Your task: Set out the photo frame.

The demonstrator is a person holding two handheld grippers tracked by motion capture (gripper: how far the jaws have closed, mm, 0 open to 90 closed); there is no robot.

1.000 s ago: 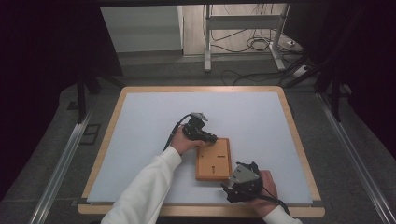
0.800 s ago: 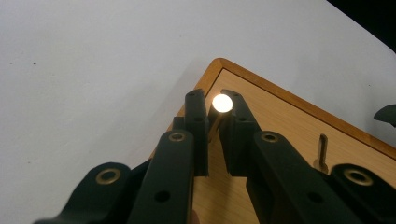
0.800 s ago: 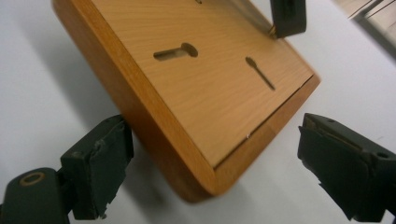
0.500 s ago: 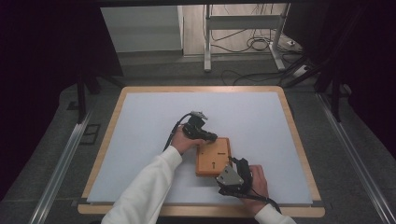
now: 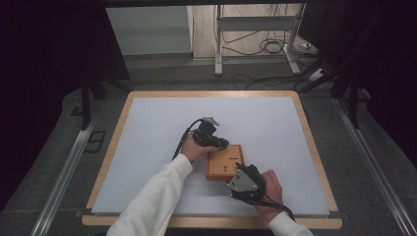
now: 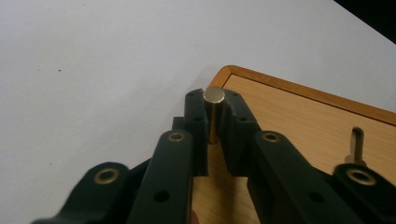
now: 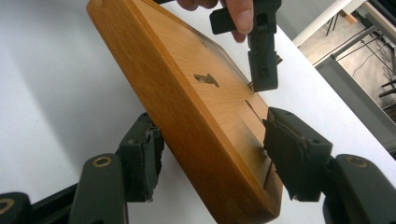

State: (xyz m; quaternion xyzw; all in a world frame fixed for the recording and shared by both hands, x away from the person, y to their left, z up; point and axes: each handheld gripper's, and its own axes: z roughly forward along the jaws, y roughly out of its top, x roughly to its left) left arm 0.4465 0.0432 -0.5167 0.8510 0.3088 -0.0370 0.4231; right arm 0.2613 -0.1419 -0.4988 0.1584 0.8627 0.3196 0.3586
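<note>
Risk gathers at the brass pin [image 6: 214,114], which the left gripper [image 6: 214,122] holds upright, its fingers [image 6: 195,116] closed tight on the pin above a corner of the wooden board [image 5: 224,162]. The board lies on the white table [image 5: 147,137], near the person's edge. The right gripper [image 7: 212,158] straddles the board's near edge with its fingers [image 7: 142,158] spread wide; whether either pad touches the wood is hard to tell, and nothing is clamped. If the pin is pressed down while the board is unsecured, the board will likely slide or tip. A tilted pin could also jam at a hole or slip from the grip.
</note>
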